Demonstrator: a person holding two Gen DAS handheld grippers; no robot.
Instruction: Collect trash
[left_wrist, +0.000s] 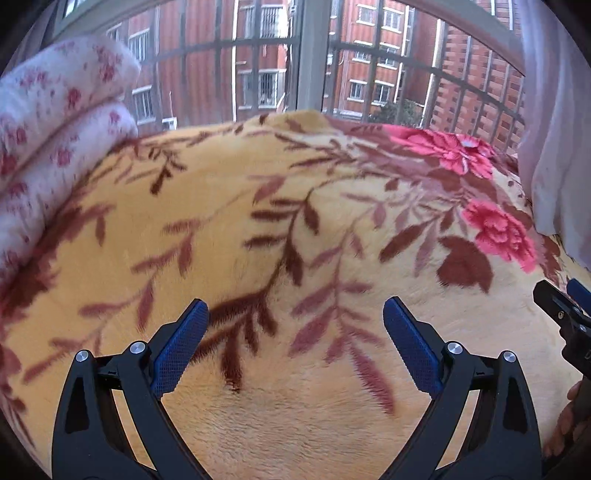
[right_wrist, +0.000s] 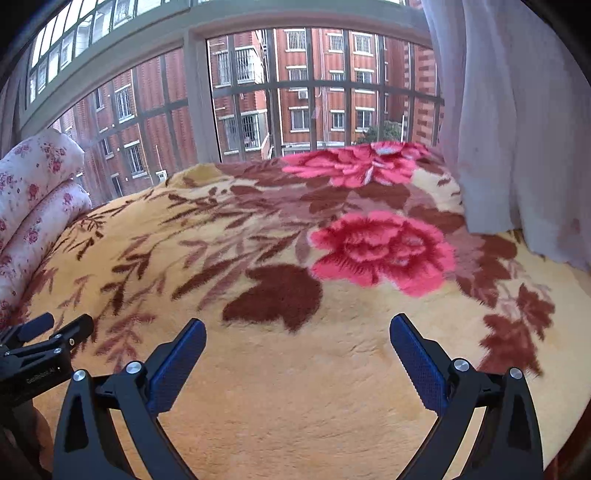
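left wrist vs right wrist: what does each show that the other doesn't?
Left wrist only: the right hand-held gripper at its right edge, with fingers of a hand below it.
Right wrist only: the left hand-held gripper at its left edge, and the upper window panes.
Both: floral blanket, folded quilt, barred window, curtain; no trash visible.

A folded quilt (right_wrist: 33, 192) lies left on the blanket (right_wrist: 295, 369), window (right_wrist: 314, 92) seemingly behind.
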